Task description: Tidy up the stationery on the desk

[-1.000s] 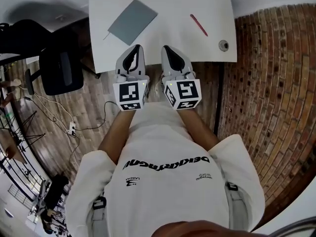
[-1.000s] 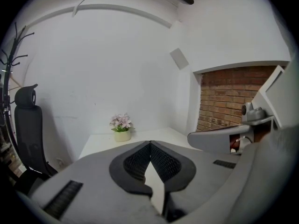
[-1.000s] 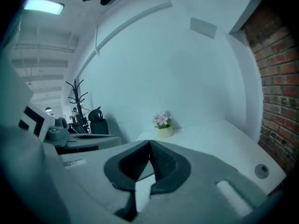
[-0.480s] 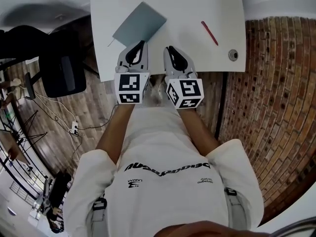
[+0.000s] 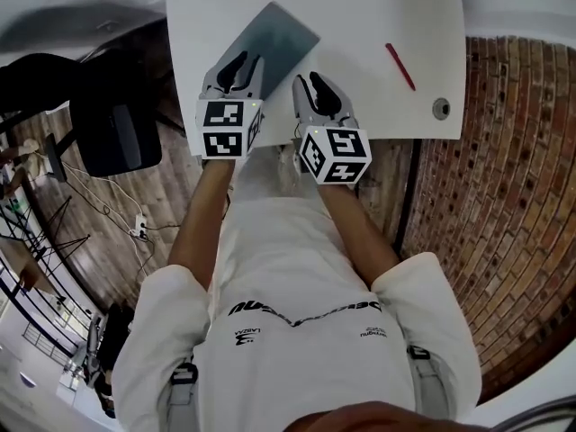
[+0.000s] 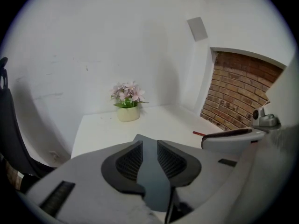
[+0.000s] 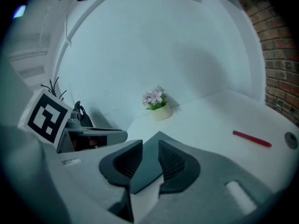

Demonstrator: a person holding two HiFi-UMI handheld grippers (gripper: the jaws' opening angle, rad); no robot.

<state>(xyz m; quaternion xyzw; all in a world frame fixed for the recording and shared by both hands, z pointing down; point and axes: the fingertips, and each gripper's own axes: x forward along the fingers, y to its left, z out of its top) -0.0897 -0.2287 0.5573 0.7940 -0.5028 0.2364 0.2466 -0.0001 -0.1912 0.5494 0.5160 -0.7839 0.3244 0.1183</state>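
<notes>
Notebook (image 5: 274, 39), slate-grey, thin and closed, lies flat and askew near the front left of the white desk (image 5: 360, 7); the red pen (image 5: 400, 66) lies well apart to its right. The left gripper (image 5: 236, 66) and right gripper (image 5: 315, 86) sit side by side at its near edge. Both sets of jaws have just been opening and stand moderately apart, with the cover in line with each gap but not pinched. My worry is that such a flat cover offers little edge. The jaws may skate over it, shove it across the desk, or catch the cover alone so it flops open. The close-set grippers may also knock together
</notes>
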